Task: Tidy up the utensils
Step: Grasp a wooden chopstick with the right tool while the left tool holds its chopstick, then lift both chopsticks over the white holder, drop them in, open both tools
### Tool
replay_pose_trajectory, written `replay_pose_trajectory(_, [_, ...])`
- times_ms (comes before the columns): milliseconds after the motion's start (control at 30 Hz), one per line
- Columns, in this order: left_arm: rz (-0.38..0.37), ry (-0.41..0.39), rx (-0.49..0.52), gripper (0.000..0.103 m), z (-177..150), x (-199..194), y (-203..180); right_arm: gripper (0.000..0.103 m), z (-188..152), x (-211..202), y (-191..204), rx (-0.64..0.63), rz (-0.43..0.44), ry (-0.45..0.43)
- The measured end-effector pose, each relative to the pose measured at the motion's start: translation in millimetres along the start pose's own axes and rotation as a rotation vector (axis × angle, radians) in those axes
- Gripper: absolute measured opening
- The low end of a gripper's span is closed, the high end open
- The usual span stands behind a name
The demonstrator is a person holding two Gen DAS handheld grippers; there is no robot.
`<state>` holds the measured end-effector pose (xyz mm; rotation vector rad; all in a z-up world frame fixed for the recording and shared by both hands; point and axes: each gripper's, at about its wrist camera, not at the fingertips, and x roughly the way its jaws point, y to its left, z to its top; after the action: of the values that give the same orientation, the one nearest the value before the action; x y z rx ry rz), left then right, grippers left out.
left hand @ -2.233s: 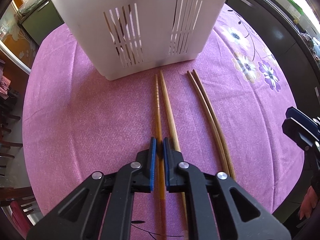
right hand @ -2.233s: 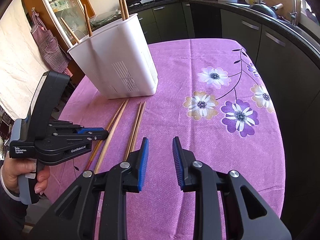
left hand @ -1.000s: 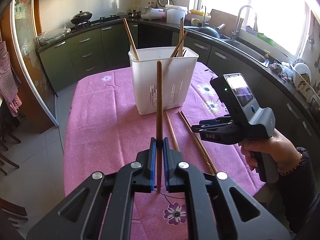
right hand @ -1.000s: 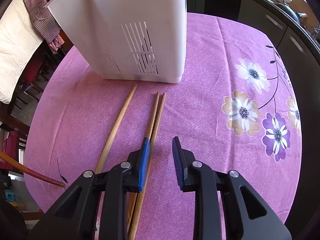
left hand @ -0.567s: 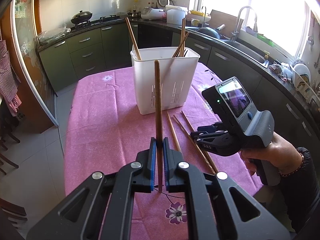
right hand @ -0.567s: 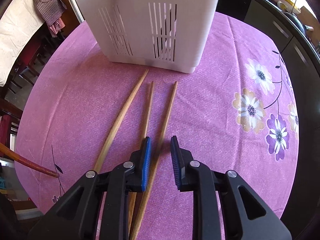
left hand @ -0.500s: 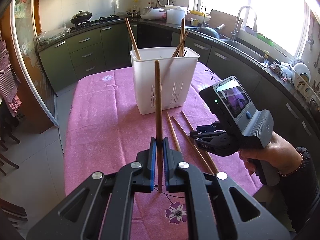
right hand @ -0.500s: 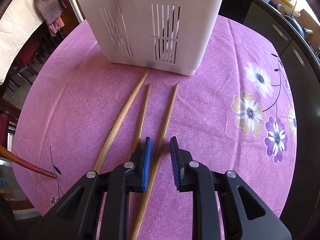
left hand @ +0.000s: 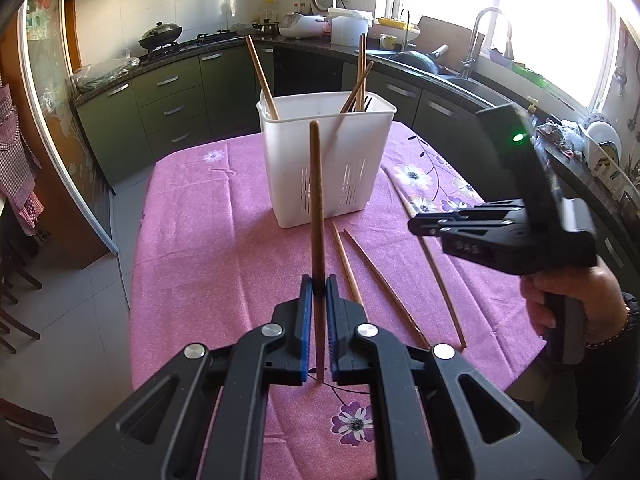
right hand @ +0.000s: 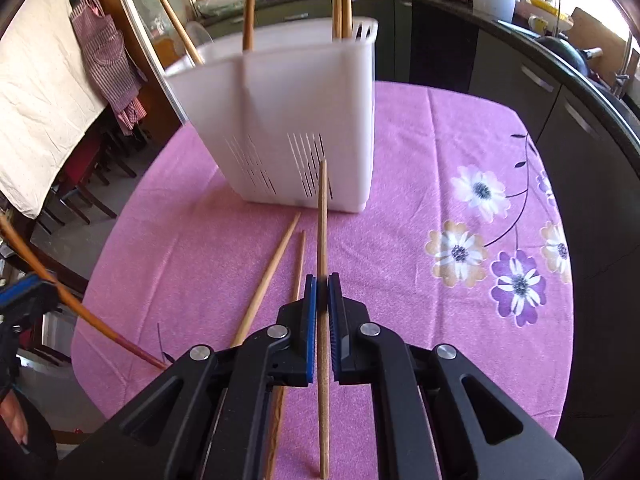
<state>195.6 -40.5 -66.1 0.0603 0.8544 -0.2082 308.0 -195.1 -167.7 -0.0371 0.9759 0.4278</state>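
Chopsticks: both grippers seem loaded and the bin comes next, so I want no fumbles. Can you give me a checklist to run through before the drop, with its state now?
1. Left gripper shut on dark chopstick: ok.
2. Right gripper shut on light chopstick: ok.
3. Both held sticks clear of the cloth: ok, each is lifted, its far end pointing toward the bin.
4. Bin upright with its top open: ok.
5. Free room inside the bin: cannot tell; the sticks already in it lean at both sides, and its inside is hidden.
6. Table emptied of sticks: not ok, two loose chopsticks lie there.
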Motion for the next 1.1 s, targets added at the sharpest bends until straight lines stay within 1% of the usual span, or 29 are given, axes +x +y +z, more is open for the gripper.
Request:
replay_pose_trajectory(133, [0.003, 0.000, -0.001, 0.007, -1.1, -0.2, -0.1, 0.007, -9.8, -52.3, 2.7, -0.014, 0.006, -0.122])
replay_pose_trajectory(233, [0.002, -0.002, 0.001, 0.007, -2.1, -1.1, -0.9, 0.007, -24.6, -77.2, 6.0, -0.028, 0.019, -0.165])
replay_pose_trajectory(333, [0.006, -0.007, 0.007, 0.007, -4.2, -3.8, -2.1, 0.007, -42.2, -98.4, 7.3, -0.034, 0.009, -0.215])
replay_pose_trajectory(400, [0.006, -0.009, 0.010, 0.007, -5.4, -5.5, -2.9, 0.007, -52.9, -112.8, 8.9, -0.030, 0.024, -0.235])
replay_pose_trajectory(467, [0.005, -0.014, 0.011, 0.007, -7.5, -8.4, -4.0, 0.007, -71.8, -123.2, 10.4, -0.034, 0.028, -0.252])
replay_pose_trajectory(600, [0.009, -0.022, 0.006, 0.007, -9.4, -12.5, -4.4, 0.007, -87.6, -128.1, 4.9, -0.022, 0.031, -0.273])
replay_pose_trajectory(867, [0.023, -0.049, 0.021, 0.007, -7.7, -25.7, -10.6, 0.007, -94.6, -130.1, 1.8, -0.019, 0.036, -0.284])
replay_pose_trajectory(967, [0.029, -0.062, 0.033, 0.007, -1.4, -32.4, -13.6, 0.007, -95.4, -130.1, 2.1, -0.023, 0.039, -0.285])
replay_pose_trajectory(1100, [0.018, -0.070, 0.042, 0.007, 16.7, -40.9, -14.5, 0.007, -95.4, -129.6, 1.0, -0.022, 0.040, -0.285])
